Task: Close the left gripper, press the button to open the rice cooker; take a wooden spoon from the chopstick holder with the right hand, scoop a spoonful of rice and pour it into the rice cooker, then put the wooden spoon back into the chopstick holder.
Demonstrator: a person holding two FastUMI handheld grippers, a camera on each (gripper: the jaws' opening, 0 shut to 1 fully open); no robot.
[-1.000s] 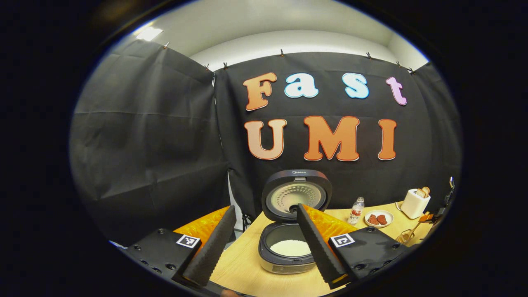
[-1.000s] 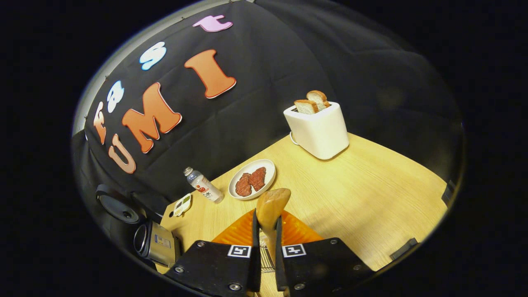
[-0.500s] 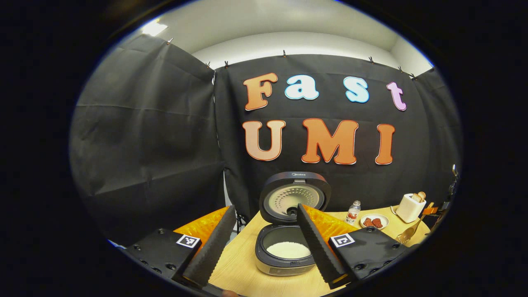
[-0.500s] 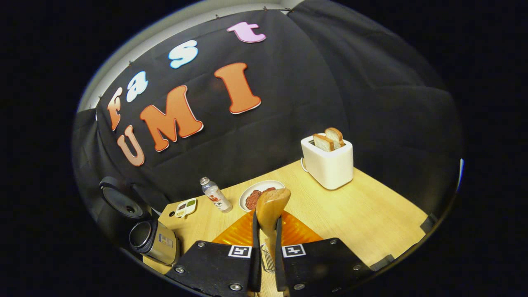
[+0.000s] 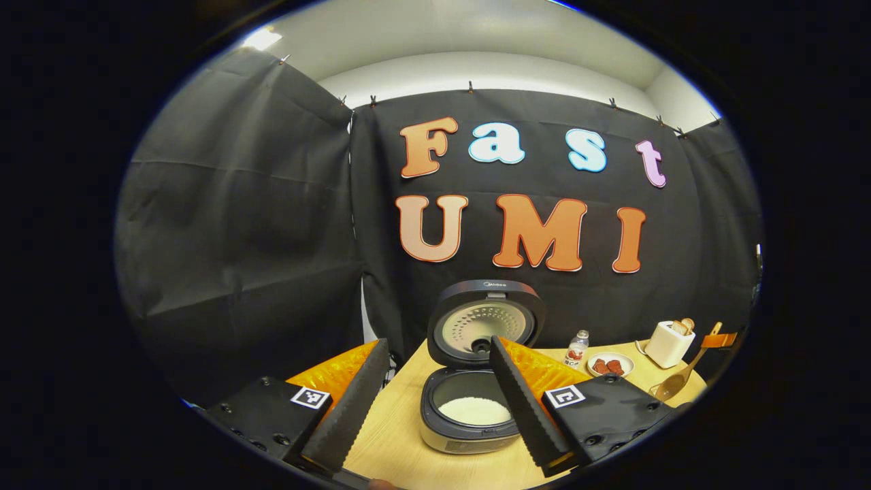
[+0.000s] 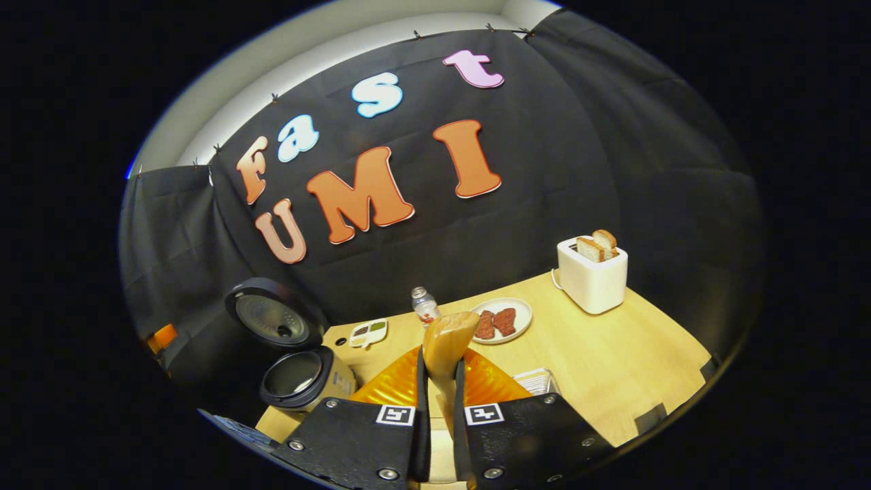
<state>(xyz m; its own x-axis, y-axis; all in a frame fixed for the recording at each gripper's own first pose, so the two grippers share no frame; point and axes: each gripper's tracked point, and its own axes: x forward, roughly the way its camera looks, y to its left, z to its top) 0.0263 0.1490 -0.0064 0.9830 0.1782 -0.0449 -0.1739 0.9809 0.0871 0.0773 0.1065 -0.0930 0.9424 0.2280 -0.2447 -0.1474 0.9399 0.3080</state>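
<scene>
In the right gripper view, the right gripper (image 6: 435,408) has its fingers pressed together on the spoon (image 6: 446,344) handle, low down. The handle's long axis runs straight along the fingers and away from the camera, with the bowl at the far end, standing above the fingertips. Judging by the empty bowl and the lifted pose, the spoon is out of the holder and being carried; gripping low on the handle probably leaves the bowl free to scoop. A wire basket (image 6: 537,381), perhaps the holder, sits just right of the fingers on the table (image 6: 612,361). Farther off are a plate (image 6: 520,320), a bottle (image 6: 425,306) and a toaster (image 6: 593,279).

In the left gripper view, the left gripper (image 5: 435,401) hangs with its fingers spread wide and empty, likely parked clear. Between them lies the cooker (image 5: 469,415), lid up, rice (image 5: 474,410) inside. Far right, the spoon (image 5: 680,378) slants bowl-down.
</scene>
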